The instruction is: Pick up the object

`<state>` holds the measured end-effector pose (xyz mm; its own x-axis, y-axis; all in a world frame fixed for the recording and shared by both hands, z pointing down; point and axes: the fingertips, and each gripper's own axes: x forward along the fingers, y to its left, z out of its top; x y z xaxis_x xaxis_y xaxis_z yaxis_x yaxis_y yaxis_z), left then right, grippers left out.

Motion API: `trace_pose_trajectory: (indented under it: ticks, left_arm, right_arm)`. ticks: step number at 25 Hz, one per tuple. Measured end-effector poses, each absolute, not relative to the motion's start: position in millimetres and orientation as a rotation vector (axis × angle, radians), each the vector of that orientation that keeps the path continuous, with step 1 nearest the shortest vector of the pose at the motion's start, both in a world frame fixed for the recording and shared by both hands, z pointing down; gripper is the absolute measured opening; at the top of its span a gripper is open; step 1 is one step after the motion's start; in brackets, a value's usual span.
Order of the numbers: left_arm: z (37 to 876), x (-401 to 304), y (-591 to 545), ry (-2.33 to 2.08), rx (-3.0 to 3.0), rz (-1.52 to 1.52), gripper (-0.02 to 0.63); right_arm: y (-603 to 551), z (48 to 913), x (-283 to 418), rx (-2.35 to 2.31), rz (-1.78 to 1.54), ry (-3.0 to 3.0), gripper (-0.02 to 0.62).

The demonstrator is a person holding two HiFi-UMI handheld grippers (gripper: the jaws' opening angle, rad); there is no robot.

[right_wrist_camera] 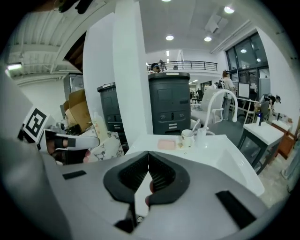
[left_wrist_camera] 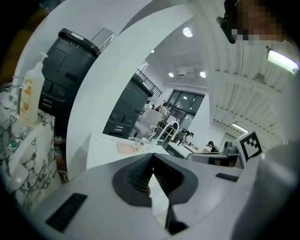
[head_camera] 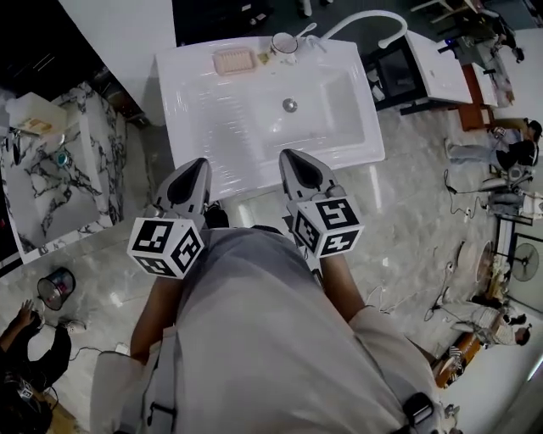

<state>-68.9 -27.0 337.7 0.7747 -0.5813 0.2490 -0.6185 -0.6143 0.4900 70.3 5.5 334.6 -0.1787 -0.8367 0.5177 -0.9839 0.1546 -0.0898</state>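
A white sink stands in front of me. On its back rim lie a pink soap dish and a white mug, beside a curved white faucet. My left gripper and right gripper hover side by side over the sink's near edge, close to my body. Both are shut, with nothing between their jaws. In the right gripper view the soap dish and mug sit well beyond the shut gripper. The left gripper view shows the soap dish far past the shut gripper.
A marble-patterned counter with a soap bottle stands to the left. A small bin and a crouching person are on the floor at lower left. Desks, cables and other people fill the right side.
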Motion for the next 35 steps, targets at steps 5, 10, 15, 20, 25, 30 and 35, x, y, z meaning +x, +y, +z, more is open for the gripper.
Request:
trace_pose_trajectory:
  ticks: [5,10,15,20,25,30,35]
  left_arm:
    - [340.5,-76.3,-35.9,-0.911,2.391,0.076,0.003]
    - [344.0,-83.5,-41.2,-0.937,2.374,0.068,0.003]
    - [347.6,-88.6,-38.0,-0.958,2.370,0.070,0.003]
    - [351.5,-86.0,-35.5,-0.990,2.352,0.052,0.003]
    - [350.1,-83.3,-39.3,-1.019,2.359,0.069,0.003]
    - [346.7,-75.2,-42.4,-1.037,2.371,0.074,0.003]
    - [353.0,-67.3,-41.5,-1.034,2.362,0.098,0.003]
  right_arm:
    - [-23.4,331.2,70.8,1.667,0.459,-2.080,0.011]
    - [-47.0,336.1,72.5,1.593,0.375,-2.061,0.011]
    - [-60.4,344.6,69.5,1.544,0.351,-2.063,0.012]
    - [-71.1,350.7,74.9,1.509,0.354,-2.061,0.012]
    - [-80.9,356.9,84.4,1.493,0.336,-2.051,0.012]
    - [-87.4,363.1,95.9,1.474,0.332,-2.048,0.014]
    - [-95.5,373.8,103.0,1.439,0.319,-2.035,0.020]
